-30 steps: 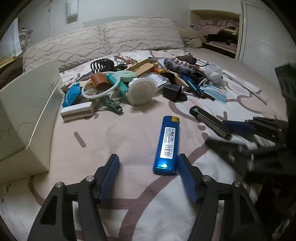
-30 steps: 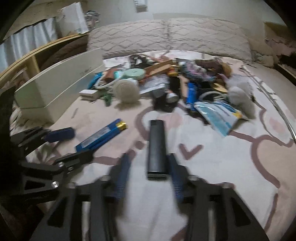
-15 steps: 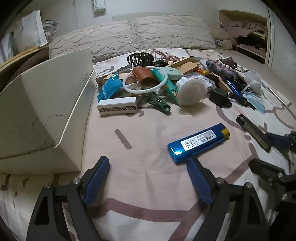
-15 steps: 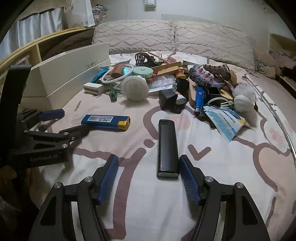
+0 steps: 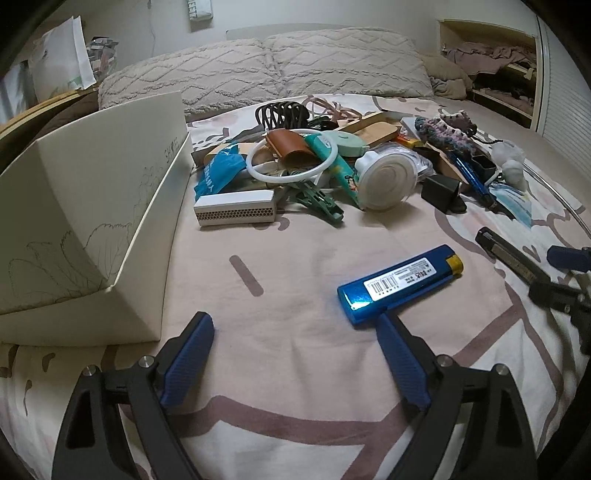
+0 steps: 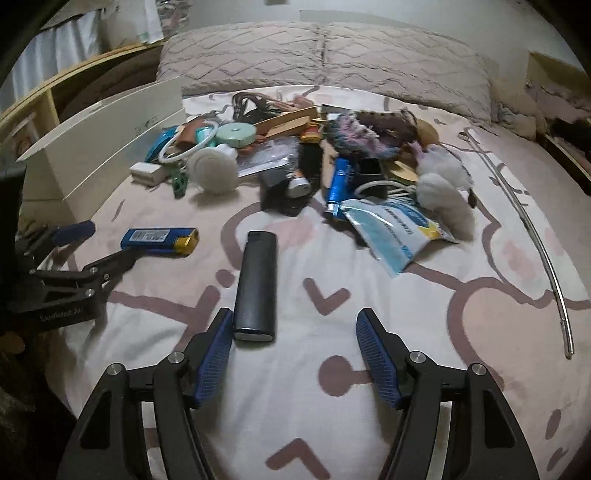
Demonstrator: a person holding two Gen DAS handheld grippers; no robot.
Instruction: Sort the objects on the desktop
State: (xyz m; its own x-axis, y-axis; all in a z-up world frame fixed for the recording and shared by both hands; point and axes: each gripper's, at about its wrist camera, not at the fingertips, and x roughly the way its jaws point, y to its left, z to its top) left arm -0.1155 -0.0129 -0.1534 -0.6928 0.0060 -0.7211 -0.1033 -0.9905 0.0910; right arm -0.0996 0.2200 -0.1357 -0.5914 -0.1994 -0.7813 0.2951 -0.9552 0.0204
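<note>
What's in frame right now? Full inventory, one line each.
blue lighter: 1, blue with yellow end, lying on bed by left gripper's right finger
black lighter: 1, black, flat on bed, near end at right gripper's left finger
box: 1, cream, open, left of pile
pile: 1 heap, mixed colours, mid-bed
white ring: 1, white, in pile
round case: 1, white, pile's front
pillows: 2, beige, bed head
rod: 1, metal, bed's right side
left gripper: 1, black, blue pads, opening, nothing between
right gripper: 1, same, open

Patterned bedsheet [image 5: 295, 369], two textured pillows [image 5: 266, 70] — pale wall [image 5: 332, 14] behind.
</note>
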